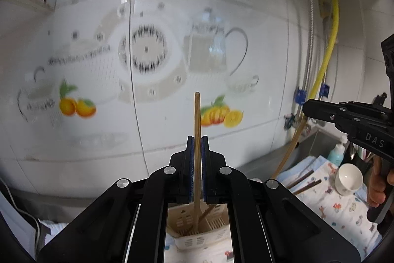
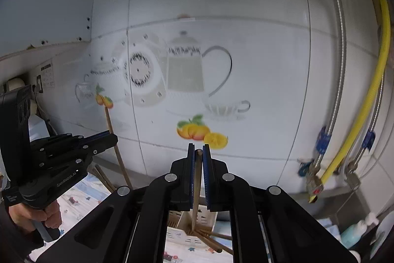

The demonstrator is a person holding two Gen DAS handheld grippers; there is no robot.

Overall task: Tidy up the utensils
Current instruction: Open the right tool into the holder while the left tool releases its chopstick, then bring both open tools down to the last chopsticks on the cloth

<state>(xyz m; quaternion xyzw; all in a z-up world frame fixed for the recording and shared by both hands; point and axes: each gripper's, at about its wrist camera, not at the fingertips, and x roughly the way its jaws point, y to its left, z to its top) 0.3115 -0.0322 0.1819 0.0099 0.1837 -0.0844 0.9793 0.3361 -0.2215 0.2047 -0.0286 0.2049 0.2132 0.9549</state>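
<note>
My left gripper (image 1: 197, 139) is shut on a wooden chopstick (image 1: 197, 120) held upright, its lower end down in a beige slotted utensil holder (image 1: 194, 226) below the fingers. My right gripper (image 2: 198, 148) is shut on another wooden chopstick (image 2: 197, 189), also upright, its tip down in the same holder (image 2: 192, 228). Several more chopsticks (image 2: 216, 238) lie in and beside the holder. Each gripper shows in the other's view: the right one (image 1: 307, 107) holding its chopstick (image 1: 288, 152), and the left one (image 2: 113, 137) holding its chopstick (image 2: 115, 147).
A tiled wall with teapot and fruit decals (image 1: 147, 53) stands close ahead. A patterned cloth (image 1: 339, 208) covers the counter, with two chopsticks (image 1: 303, 181) and a white cup (image 1: 348, 179) on it. Yellow hose (image 2: 369, 90), metal pipes and a soap bottle (image 2: 354, 231) are at the right by a sink.
</note>
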